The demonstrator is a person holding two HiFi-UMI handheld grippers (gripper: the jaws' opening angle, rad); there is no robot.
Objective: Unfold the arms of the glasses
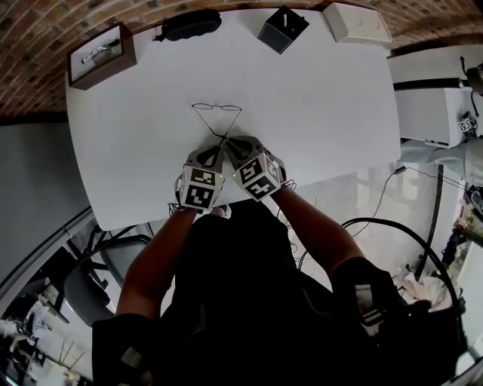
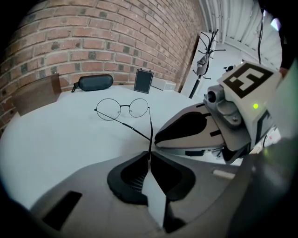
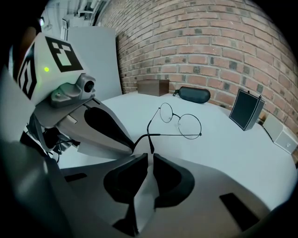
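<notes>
Thin black round-lens glasses (image 1: 216,108) stand on the white table (image 1: 324,113), their two arms running back toward me and crossing into a V. My left gripper (image 2: 149,157) is shut on the end of the arm that comes from the right-hand hinge (image 2: 150,110). My right gripper (image 3: 150,158) is closed to a narrow slit on the hooked tip (image 3: 152,148) of the other arm. In the head view the left gripper (image 1: 218,145) and right gripper (image 1: 229,142) sit side by side, tips nearly touching, just behind the glasses.
Along the far edge lie a black glasses case (image 1: 189,24), a dark upright box (image 1: 283,29), a white box (image 1: 356,22) and a brown tray (image 1: 100,54) holding another pair. A brick wall rises behind. The table's near edge is right under my hands.
</notes>
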